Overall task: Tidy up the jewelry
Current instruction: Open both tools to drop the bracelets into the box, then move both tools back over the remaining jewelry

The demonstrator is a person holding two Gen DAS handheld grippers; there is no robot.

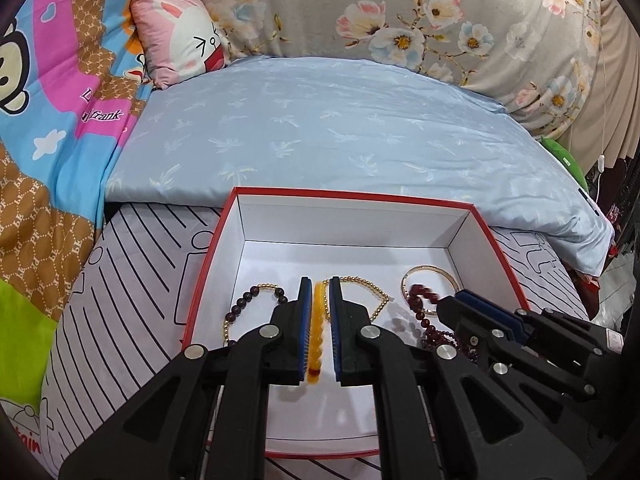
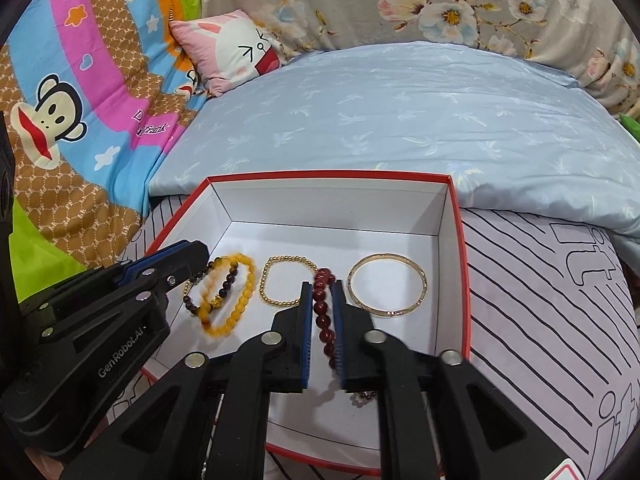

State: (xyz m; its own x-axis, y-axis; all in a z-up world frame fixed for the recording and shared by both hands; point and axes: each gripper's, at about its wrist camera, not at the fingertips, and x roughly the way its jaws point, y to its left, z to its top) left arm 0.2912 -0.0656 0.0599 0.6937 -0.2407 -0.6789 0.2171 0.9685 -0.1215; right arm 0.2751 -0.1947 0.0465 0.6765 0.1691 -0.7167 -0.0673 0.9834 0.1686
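Note:
A red-rimmed white box (image 1: 224, 248) (image 2: 456, 216) sits on the bed. My left gripper (image 1: 320, 284) is shut on a yellow bead bracelet (image 1: 319, 320) (image 2: 240, 300) over the box. My right gripper (image 2: 323, 286) is shut on a dark red bead bracelet (image 2: 323, 316) (image 1: 424, 294) over the box. On the box floor lie a dark bead bracelet (image 1: 248, 300) (image 2: 224, 280), a small gold bead bracelet (image 2: 280, 280) (image 1: 372, 288) and a gold bangle (image 2: 387, 290) (image 1: 432, 276).
The box rests on a white sheet with black line print (image 2: 540, 300) (image 1: 132, 264). A light blue quilt (image 1: 320, 128) lies behind it, a cartoon blanket (image 1: 48, 120) at the left, a pink pillow (image 1: 180, 36) and a floral cover (image 1: 400, 8) at the back.

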